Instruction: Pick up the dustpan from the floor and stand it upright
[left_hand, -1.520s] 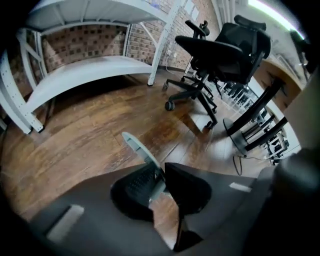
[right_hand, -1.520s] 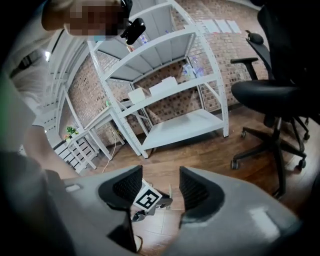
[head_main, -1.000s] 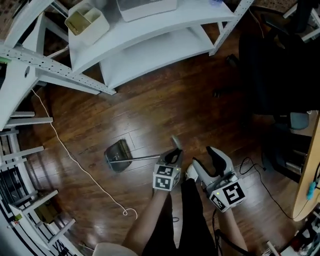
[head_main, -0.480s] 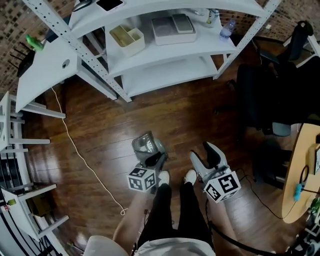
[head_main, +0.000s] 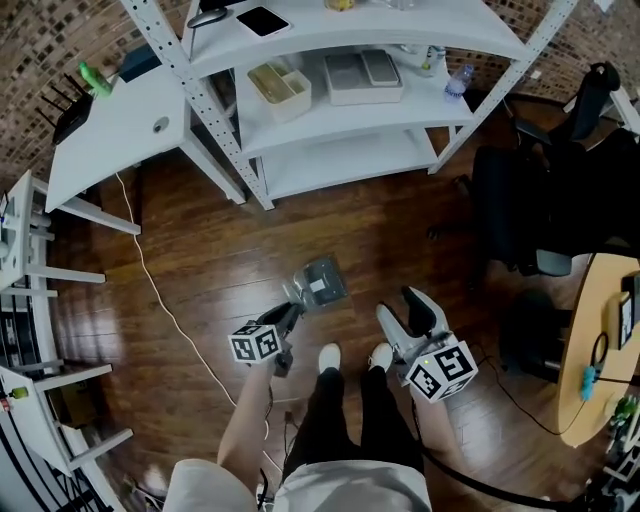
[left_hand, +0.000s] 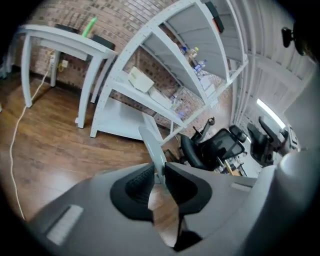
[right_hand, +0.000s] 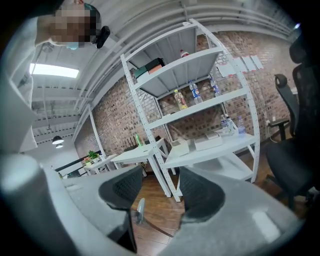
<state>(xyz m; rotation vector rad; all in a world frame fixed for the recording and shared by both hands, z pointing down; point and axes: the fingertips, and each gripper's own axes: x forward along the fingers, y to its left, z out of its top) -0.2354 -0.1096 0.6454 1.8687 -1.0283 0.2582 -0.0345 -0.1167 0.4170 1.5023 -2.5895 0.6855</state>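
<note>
The left claw (head_main: 289, 314) is clamped on the dustpan (head_main: 320, 283) handle, its pan pointing toward the white shelving (head_main: 340, 150). The right claw (head_main: 412, 312) stands apart, empty.

No lettering or numbers can be read; the plastic bottles (right_hand: 193, 92) on the far white metal shelving (right_hand: 200, 108) carry labels too small to make out.

Shelf unit (head_main: 340, 110) stands at the far side of the floor (head_main: 400, 230), with a worktop (head_main: 110, 140) to its left and a chair (head_main: 530, 200) to its right. A cable (head_main: 160, 303) trails down from the worktop across the floor. The dustpan (head_main: 322, 280) is before the shelf unit, apparently clear of the floor, its handle between the left tongs (head_main: 292, 312). The right tongs (head_main: 405, 312) are near, to the right.
</note>
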